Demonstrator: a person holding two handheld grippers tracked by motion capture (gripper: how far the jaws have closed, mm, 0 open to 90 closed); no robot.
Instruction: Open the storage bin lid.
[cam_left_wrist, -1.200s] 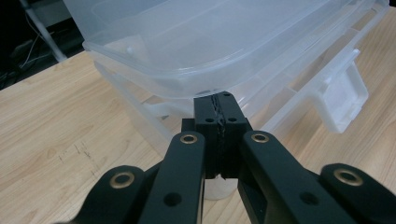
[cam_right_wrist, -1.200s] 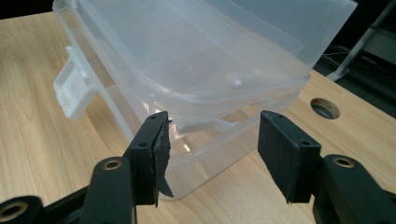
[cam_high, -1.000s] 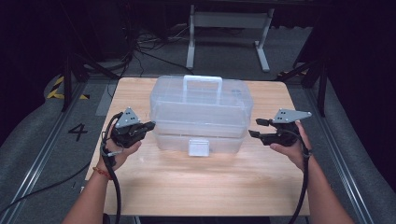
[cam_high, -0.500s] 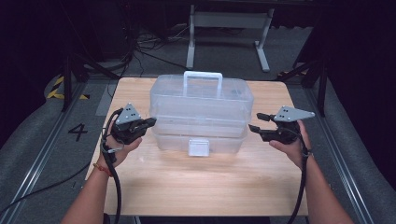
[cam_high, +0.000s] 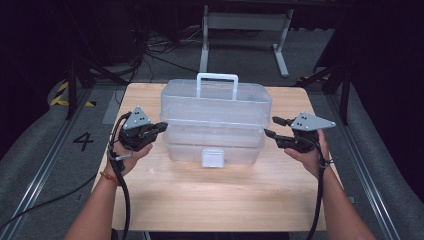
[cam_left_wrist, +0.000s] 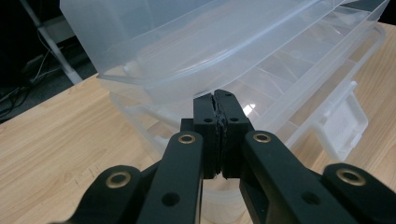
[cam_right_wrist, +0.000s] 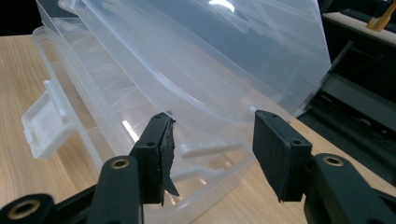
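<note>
A clear plastic compartment box (cam_high: 215, 112) with a white handle (cam_high: 217, 82) and a white front latch (cam_high: 212, 157) stands mid-table, its upper part lifted off the base tray. My left gripper (cam_high: 161, 127) is shut, its tips against the box's left end, just under the raised lid rim (cam_left_wrist: 187, 70); nothing sits between its pads (cam_left_wrist: 216, 100). My right gripper (cam_high: 271, 127) is open at the box's right end. Its jaws have just been closing, with the corner of the box (cam_right_wrist: 210, 116) in the gap (cam_right_wrist: 212, 140) and the pads (cam_right_wrist: 271, 149) not pressing on it.
The wooden table (cam_high: 215, 200) has bare room in front of the box. Dark floor with cables and a grey metal stand (cam_high: 245, 20) lie beyond the far edge. Rails run along both sides of the table.
The box's upper part and handle have tipped up a little. The right gripper's jaws have narrowed. Both hands stayed nearly where they were.
</note>
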